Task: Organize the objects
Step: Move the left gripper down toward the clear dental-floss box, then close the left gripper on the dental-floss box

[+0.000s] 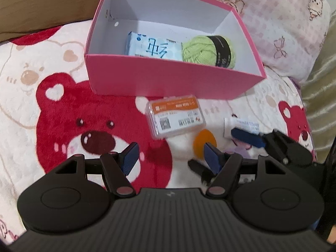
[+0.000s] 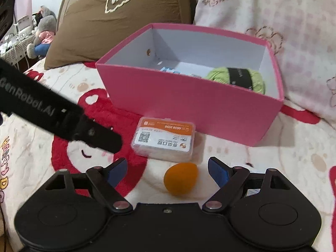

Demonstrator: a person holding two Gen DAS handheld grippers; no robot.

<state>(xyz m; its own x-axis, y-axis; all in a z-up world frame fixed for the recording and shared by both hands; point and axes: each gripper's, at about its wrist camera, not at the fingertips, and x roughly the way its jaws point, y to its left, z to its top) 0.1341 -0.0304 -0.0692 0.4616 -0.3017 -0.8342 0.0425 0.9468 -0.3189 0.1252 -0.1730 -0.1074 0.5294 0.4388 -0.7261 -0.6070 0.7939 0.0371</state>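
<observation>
We judge the tidying about half done: a blue tissue pack [image 1: 154, 47] and a green yarn ball [image 1: 208, 49] already lie inside the pink box [image 1: 168, 79] on the bed. Left outside on the blanket [image 1: 31, 96] are the clear plastic case [image 2: 163, 139] just before the box, an orange ball [image 2: 181, 178] and a white packet [image 1: 241, 126]. Our left claw [image 1: 171, 157] and right claw [image 2: 168, 173] both hang open and empty, the right one with the orange ball between its fingers, untouched.

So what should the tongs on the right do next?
Probably drop a little lower and close on the orange ball. The right tongs are open with the ball lying between them on the blanket, not in the pink box yet.
</observation>
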